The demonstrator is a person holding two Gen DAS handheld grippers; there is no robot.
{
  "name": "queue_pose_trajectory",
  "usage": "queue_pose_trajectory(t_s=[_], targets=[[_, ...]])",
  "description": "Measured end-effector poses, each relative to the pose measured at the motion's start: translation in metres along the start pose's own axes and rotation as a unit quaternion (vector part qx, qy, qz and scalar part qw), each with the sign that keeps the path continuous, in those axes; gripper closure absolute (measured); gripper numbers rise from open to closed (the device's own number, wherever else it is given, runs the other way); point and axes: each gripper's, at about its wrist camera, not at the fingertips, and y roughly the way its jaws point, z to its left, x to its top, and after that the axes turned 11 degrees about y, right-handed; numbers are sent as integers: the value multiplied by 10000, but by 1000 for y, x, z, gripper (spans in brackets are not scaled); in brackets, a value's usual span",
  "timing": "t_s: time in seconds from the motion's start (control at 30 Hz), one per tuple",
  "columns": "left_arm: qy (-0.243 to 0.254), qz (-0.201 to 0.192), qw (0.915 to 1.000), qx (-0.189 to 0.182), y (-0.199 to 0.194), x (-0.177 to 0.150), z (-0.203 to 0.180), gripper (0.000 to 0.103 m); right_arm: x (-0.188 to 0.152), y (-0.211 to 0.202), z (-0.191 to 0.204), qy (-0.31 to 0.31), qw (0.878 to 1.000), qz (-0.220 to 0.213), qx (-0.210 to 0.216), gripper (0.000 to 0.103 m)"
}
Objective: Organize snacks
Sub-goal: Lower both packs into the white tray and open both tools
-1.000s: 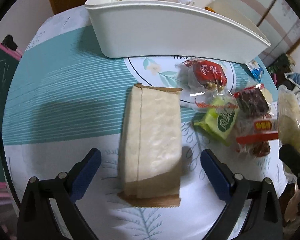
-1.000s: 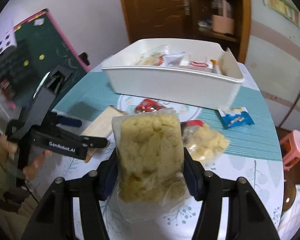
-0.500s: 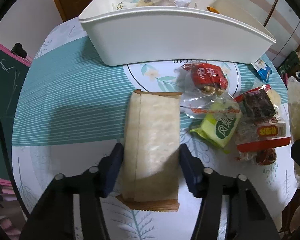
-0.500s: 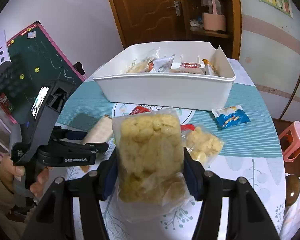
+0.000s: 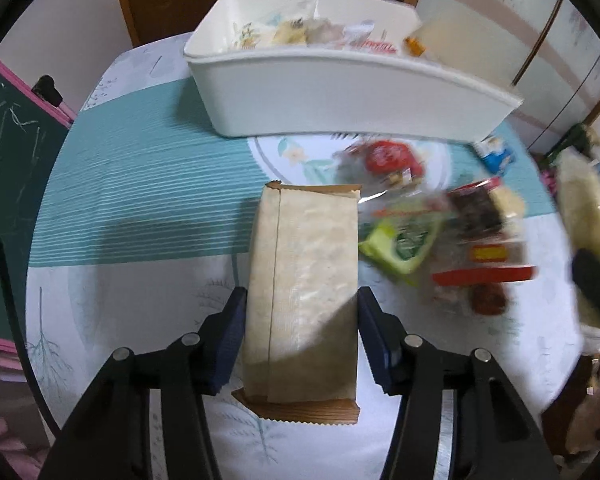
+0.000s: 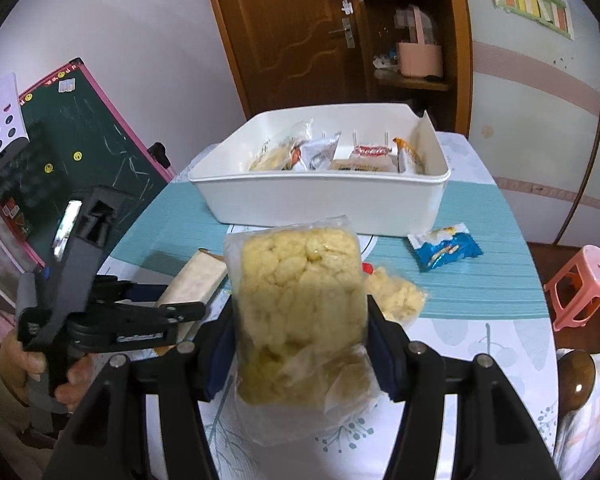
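Holding snacks off the table [image 5: 148, 208], both grippers face the white bin [image 6: 324, 204]. Left gripper [image 5: 298, 320] clamps the tan pkt [image 5: 304, 280]; right gripper [image 6: 300, 340] clamps the yellow puff bag [image 6: 300, 312]. Next, probably: carry both over the rim & release inside.

left gripper [image 5: 300, 332] clamping beige packet [image 5: 306, 280]

Bin [image 5: 340, 96] behind loose snacks [image 5: 440, 240] on table [image 5: 120, 200].
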Motion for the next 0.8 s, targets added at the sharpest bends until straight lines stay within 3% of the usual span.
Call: queue_pose_trajectory(t_s=[0.3, 0.57, 0.8], targets=[[85, -1035, 9944, -194, -80, 31, -1, 50, 23, -9, 15, -54, 9998, -166, 79, 45], [72, -1994, 9798, 141, -145, 93, 15, 50, 109, -35, 34, -109, 9956, -932, -1, 45], [-106, -2508, 9671, 421, -173, 162, 32, 50, 191, -33, 40, 102, 9903, -1361, -265, 45]])
